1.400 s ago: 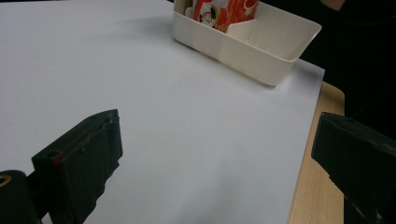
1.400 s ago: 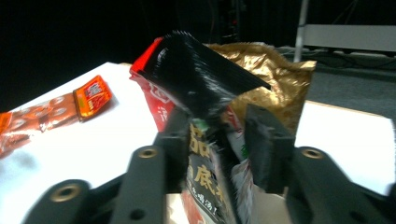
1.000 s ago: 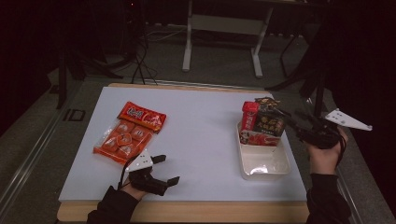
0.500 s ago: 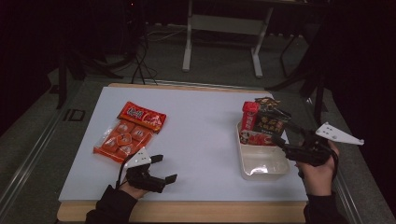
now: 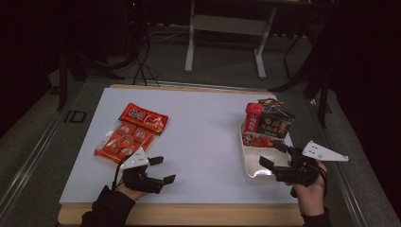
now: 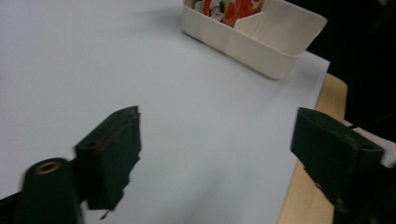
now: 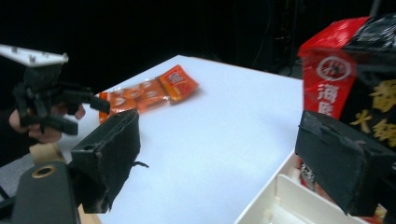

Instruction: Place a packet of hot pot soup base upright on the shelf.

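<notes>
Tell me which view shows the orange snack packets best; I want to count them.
The high view: the orange snack packets lie flat and whole. The right gripper view shows them far off, low-angled and blurred, partly behind the left gripper.

White tabletop (image 5: 203, 137) with pale wood edge. Cream tray (image 5: 249, 165). Orange snack bag (image 5: 124, 141), red packet (image 5: 143, 117) with white lettering. In tray: red packet (image 5: 252, 117), black packet (image 5: 274, 124) with gold characters. Both grippers black, grey-white top plates.
</notes>
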